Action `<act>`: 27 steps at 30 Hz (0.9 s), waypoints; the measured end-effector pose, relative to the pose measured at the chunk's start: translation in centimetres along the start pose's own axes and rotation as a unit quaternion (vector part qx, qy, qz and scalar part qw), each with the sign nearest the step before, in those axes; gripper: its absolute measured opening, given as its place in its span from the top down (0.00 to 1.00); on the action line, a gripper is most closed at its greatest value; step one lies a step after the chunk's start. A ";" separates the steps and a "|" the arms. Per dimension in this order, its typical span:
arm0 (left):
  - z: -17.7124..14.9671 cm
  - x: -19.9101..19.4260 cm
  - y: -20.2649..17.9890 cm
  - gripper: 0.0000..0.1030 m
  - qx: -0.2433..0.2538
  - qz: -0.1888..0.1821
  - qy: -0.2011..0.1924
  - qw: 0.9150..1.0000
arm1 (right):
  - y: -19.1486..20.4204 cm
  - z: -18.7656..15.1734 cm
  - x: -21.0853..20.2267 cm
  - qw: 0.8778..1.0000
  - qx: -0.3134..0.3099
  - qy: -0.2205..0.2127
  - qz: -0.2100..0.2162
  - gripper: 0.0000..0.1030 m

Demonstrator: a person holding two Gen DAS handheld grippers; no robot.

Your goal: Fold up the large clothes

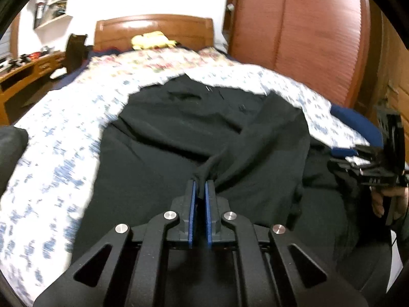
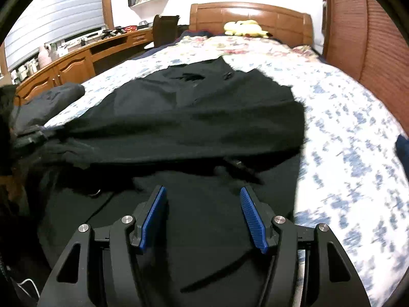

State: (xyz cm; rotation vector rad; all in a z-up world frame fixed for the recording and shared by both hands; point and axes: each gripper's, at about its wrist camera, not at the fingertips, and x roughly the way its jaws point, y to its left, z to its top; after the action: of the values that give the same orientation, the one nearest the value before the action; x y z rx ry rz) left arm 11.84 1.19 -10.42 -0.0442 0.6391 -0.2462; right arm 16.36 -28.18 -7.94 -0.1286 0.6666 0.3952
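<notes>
A black garment (image 1: 179, 133) lies spread on the bed (image 1: 64, 133), over a blue-and-white patterned cover, its far end toward the wooden headboard (image 1: 153, 28). The left hand-held gripper (image 1: 200, 186) is pinched narrow on a bunched ridge of the garment's near part, the cloth pulled up into a small peak between the blue pads (image 1: 193, 204). In the left view a layer on the right side already lies doubled over the body, so this looks like the middle of a fold, with one flap being lifted or carried.

The right hand-held gripper (image 2: 202, 194) hangs over the near dark cloth with its jaws wide and nothing between them. In the right view the garment (image 2: 204, 112) shows a long fold edge running across, left to right, with a shadowed gap beneath it.

The next move likely calls for the right gripper to come down and take a matching edge, so both can carry the cloth evenly toward the far end. Motion blur hides finer seams.
</notes>
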 end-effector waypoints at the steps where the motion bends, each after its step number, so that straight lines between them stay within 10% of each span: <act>1: 0.5 -0.7 0.6 0.93 -0.002 0.010 -0.010 1.000 | -0.2 0.1 -0.3 1.000 0.000 -0.003 -0.002 0.40; 21: 1.0 -4.1 4.7 0.94 -0.002 0.074 -0.015 0.997 | -4.7 9.9 6.0 0.999 0.003 -0.003 -0.041 0.46; 27: 0.1 -4.8 5.5 0.74 -0.013 0.061 -0.018 0.998 | -6.6 11.6 10.4 0.998 0.032 0.042 -0.041 0.47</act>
State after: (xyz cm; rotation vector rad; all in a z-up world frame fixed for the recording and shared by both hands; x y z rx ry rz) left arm 9.39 7.70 -8.15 -0.0344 0.6061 -0.1191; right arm 33.07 -28.22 -5.44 -0.1112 0.7536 0.2909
